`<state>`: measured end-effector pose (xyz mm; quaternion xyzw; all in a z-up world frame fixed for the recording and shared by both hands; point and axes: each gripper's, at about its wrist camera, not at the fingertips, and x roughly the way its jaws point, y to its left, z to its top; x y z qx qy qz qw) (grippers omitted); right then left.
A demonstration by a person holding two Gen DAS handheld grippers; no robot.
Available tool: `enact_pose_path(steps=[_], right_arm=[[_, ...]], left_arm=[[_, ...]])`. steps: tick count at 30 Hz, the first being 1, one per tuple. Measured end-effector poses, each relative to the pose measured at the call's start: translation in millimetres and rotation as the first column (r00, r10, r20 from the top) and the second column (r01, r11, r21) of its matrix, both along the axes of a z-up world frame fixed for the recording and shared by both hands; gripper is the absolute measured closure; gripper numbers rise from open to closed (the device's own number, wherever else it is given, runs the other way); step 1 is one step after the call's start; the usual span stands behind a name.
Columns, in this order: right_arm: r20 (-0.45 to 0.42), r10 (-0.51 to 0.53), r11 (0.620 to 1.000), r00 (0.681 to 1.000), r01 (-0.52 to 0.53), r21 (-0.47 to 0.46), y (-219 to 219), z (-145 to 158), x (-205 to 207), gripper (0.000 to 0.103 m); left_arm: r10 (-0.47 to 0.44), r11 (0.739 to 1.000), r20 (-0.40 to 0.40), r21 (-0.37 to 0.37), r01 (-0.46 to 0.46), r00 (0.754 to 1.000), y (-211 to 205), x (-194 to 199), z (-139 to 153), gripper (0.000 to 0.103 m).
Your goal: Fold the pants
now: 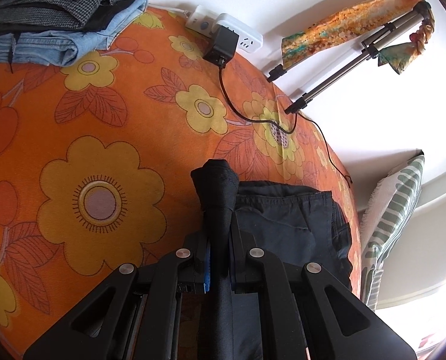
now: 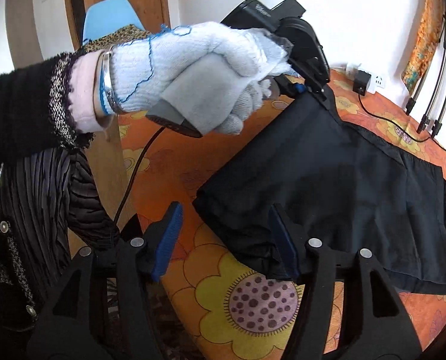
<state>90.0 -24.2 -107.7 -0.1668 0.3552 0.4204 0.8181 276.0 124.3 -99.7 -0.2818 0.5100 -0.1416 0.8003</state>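
Observation:
Black pants [image 2: 328, 165] lie partly folded on an orange flowered bed cover [image 2: 253, 300]. My left gripper [image 1: 217, 210] is shut on a bunched corner of the pants [image 1: 215, 186] and holds it a little above the cover, with the rest of the pants [image 1: 289, 219] spread to its right. In the right wrist view a gloved hand [image 2: 193, 69] holds that left gripper [image 2: 310, 87] at the pants' far corner. My right gripper [image 2: 226, 234] is open. Its blue-padded fingers [image 2: 169, 234] stand wide apart, and the pants' near folded edge lies against the right-hand pad.
A stack of folded clothes [image 1: 58, 9] sits at the far left of the bed. A white power strip [image 1: 247, 40] with a black adapter [image 1: 221, 45] and its cable lies at the far edge. Tripod legs [image 1: 358, 57] stand beyond, and a striped pillow [image 1: 393, 219] lies at the right.

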Motion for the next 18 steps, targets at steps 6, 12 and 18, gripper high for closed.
enact_pose_path(steps=[6, 12, 18], right_arm=[[0.065, -0.050, 0.996, 0.997, 0.054, -0.074, 26, -10, 1, 0.040], [0.148, -0.110, 0.979, 0.983, 0.133, -0.157, 42, -20, 6, 0.043], [0.120, -0.139, 0.980, 0.983, 0.154, -0.127, 38, -15, 8, 0.088]], left_arm=[[0.001, 1.000, 0.006, -0.005, -0.001, 1.000, -2, 0, 2, 0.096], [0.000, 1.000, 0.006, -0.007, 0.000, 1.000, -2, 0, 2, 0.096], [0.001, 1.000, 0.030, 0.011, -0.001, 1.000, -4, -2, 10, 0.096]])
